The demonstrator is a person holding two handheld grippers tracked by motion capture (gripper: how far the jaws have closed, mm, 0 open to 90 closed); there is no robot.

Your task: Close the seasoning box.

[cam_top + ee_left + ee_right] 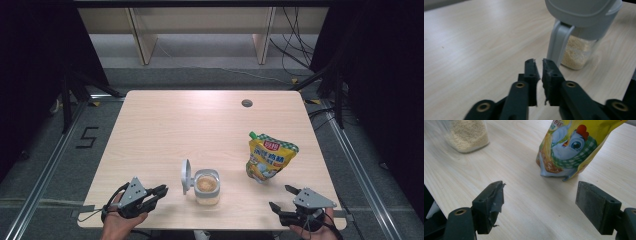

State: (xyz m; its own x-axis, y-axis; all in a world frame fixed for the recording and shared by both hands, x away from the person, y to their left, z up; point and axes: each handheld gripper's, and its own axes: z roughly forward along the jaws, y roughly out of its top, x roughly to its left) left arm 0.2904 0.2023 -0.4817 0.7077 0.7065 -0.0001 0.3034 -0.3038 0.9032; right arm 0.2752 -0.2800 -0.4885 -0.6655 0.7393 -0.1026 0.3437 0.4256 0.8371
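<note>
**Jar open, pouch waiting: setting up the refill**

A small clear jar of pale grain stands near the front edge of the table, its grey flip lid hinged up on the left side. A yellow stand-up pouch sits upright well to the jar's right, leaning slightly.

The left gripper rests just left of the jar with its jaws closed on nothing; in the left gripper view the tips point at the lid's hinge arm without touching it. The right gripper lies near the front right corner, jaws spread wide and empty, aimed at the pouch's base.

The step in hand looks like picking up the pouch to top up the jar. To do it well, the right gripper should take the pouch high, near the spout corner, so the bag hangs steady instead of folding. The left gripper would best brace the jar's body, since a light jar near the edge can tip or slide. Keep clear of the raised lid so it does not swing shut.
</note>
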